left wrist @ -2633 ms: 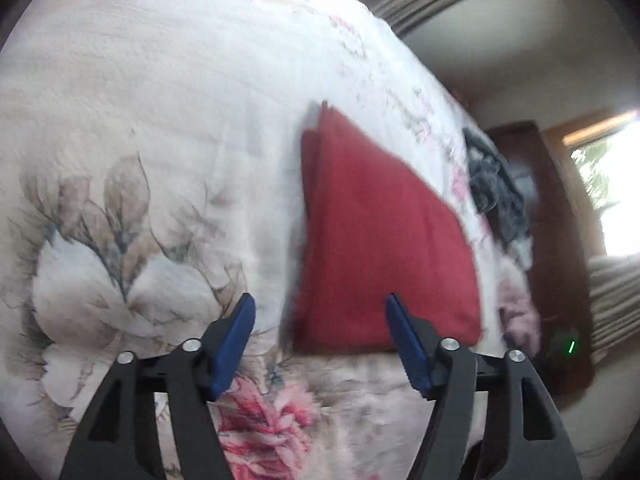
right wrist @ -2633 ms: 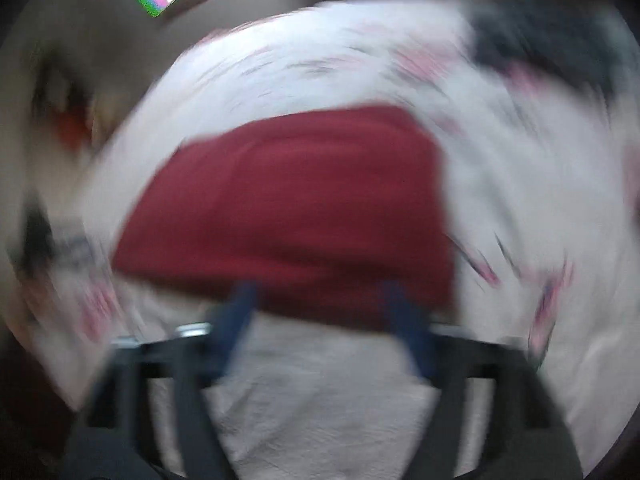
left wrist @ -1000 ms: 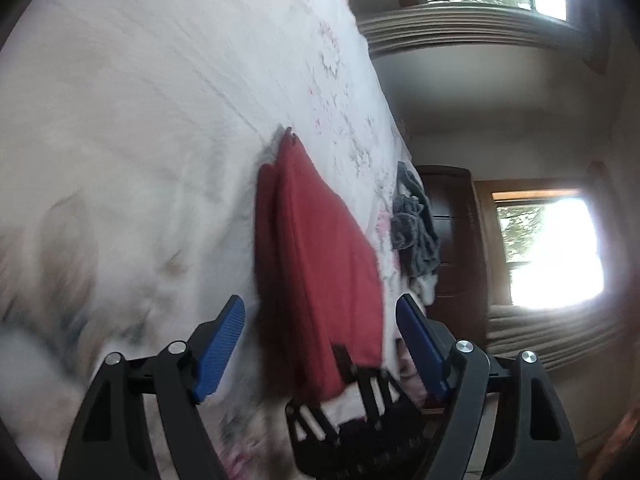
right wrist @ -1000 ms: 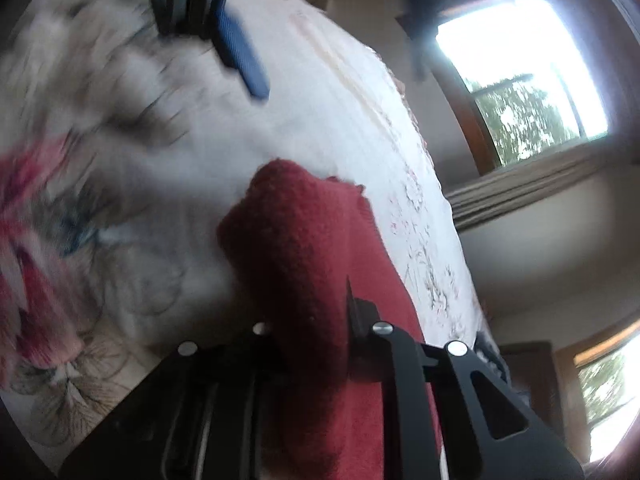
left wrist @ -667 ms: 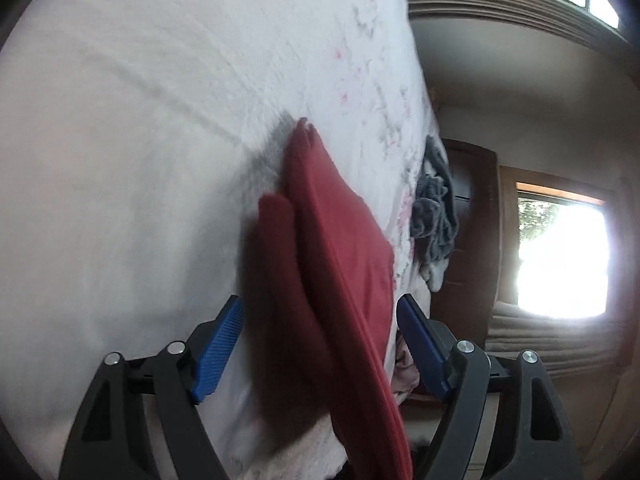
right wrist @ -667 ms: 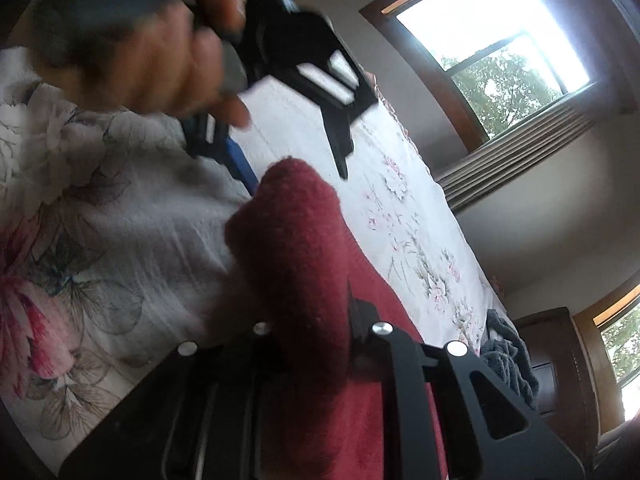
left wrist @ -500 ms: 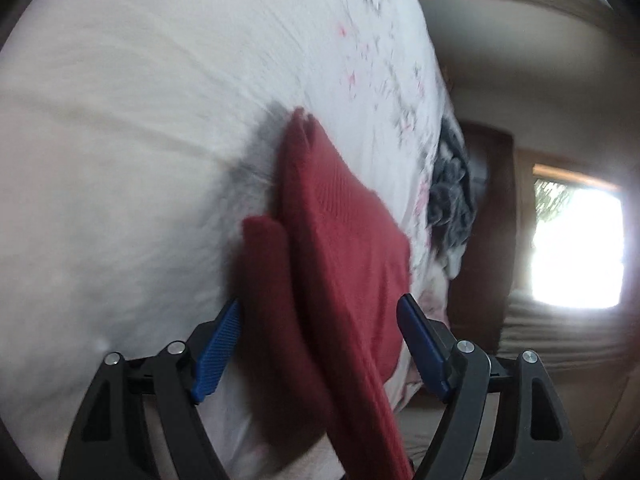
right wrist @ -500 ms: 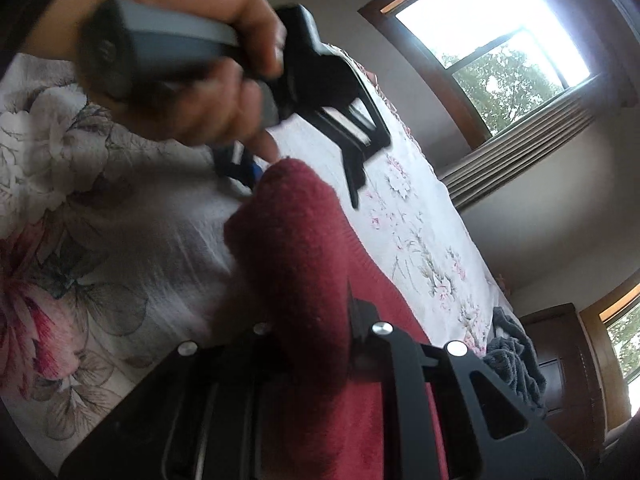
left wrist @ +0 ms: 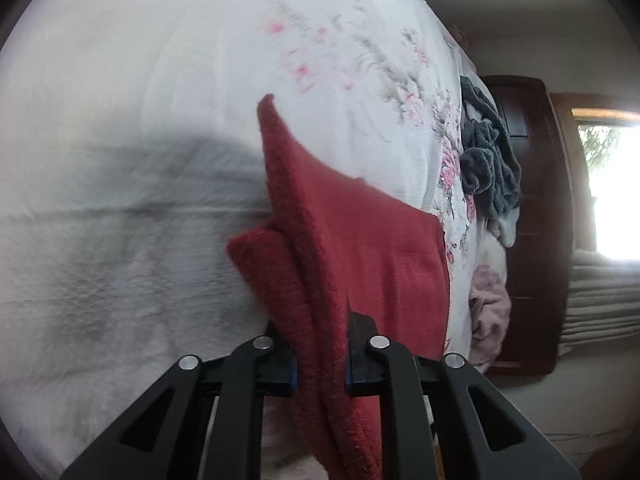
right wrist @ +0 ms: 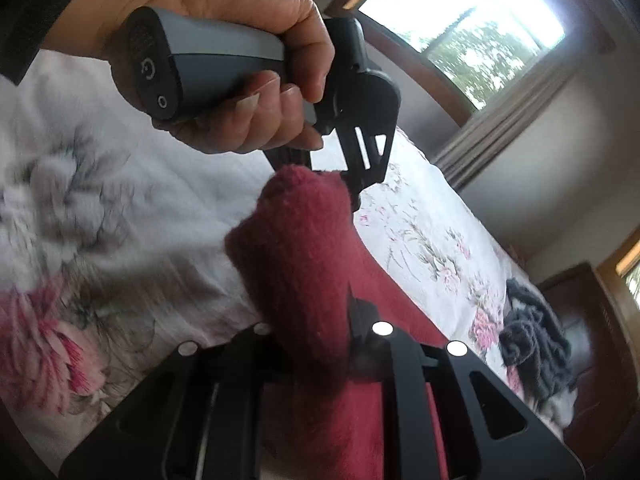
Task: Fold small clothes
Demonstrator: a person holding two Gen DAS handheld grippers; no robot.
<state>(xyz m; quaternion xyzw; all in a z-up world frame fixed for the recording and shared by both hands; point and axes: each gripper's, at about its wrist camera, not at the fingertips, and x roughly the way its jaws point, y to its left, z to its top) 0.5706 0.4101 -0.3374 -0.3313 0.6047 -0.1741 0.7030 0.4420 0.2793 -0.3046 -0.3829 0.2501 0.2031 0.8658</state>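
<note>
1. Both grippers were clenched on the same red cloth [left wrist: 360,248], and each camera showed its own grasp.

2. Left wrist view: the left gripper [left wrist: 320,364] had its jaws closed on a thick, doubled edge of the red cloth, which rose straight up between the fingers. From that pinch the cloth's long axis ran forward and away from the gripper across the floral bedspread [left wrist: 140,120]. A folded lobe bulged to the left of the held edge, and a flatter panel spread to the right. Beyond the cloth's far right side lay a dark grey garment [left wrist: 488,160], well apart from it, with a pale pink piece [left wrist: 490,300] nearer the bed's edge.

3. Right wrist view: the right gripper [right wrist: 320,344] was shut on a rounded, bunched fold of the red cloth [right wrist: 300,248]. Just beyond the top of that fold sat the left gripper [right wrist: 356,184], held in the person's left hand [right wrist: 248,60], its tips touching the cloth. The two grasps looked close together along one edge, the left one farther along the cloth. The dark grey garment [right wrist: 532,328] lay well off to the cloth's right.

4. Judgement: with one edge pinched by both tools and the rest resting on the bedspread, the next fold seemingly depended on carrying that edge along the cloth's long axis, away from both grippers.
</note>
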